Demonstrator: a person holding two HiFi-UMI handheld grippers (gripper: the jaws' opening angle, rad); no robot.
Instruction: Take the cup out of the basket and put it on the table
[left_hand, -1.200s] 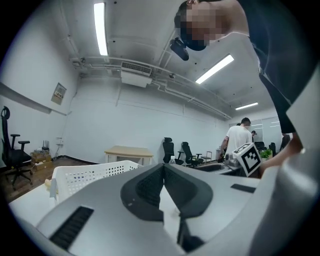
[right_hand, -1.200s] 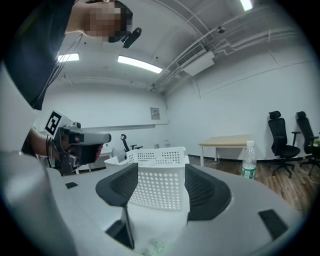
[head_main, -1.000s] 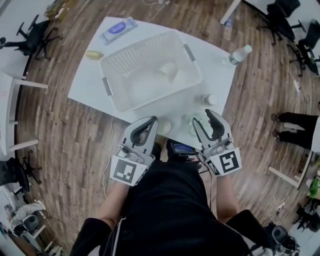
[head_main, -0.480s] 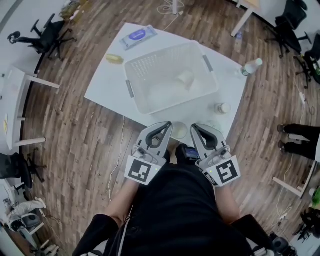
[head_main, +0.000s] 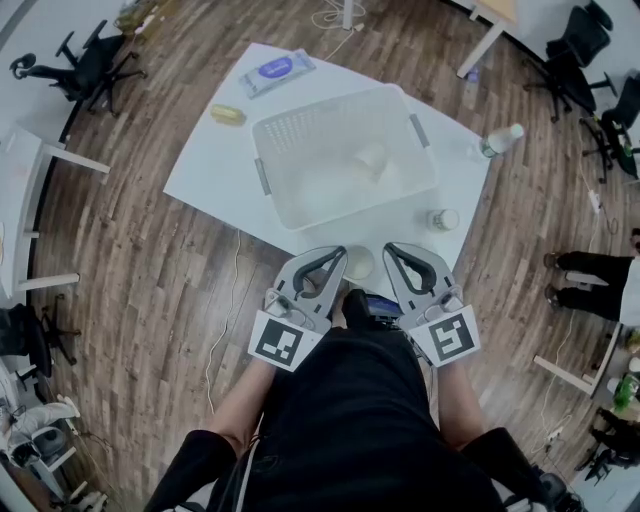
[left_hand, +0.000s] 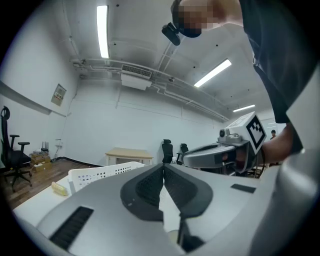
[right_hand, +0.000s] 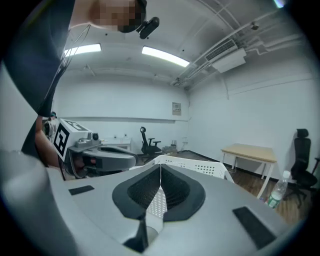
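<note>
Cup (head_main: 370, 160) faint, blurred inside basket (head_main: 300, 128); left claw (head_main: 339, 257), right claw (head_main: 392, 252) pressed together, empty.

The basket (head_main: 290, 135) is perforated white plastic, the table (head_main: 215, 160) smooth and matt, the floor (head_main: 130, 260) seemingly wood.

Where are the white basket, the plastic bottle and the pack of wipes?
basket (head_main: 292, 133): head view, on its perforated left wall.
bottle (head_main: 495, 143): head view, on the middle of its body.
pack of wipes (head_main: 277, 70): head view, on its purple label.
</note>
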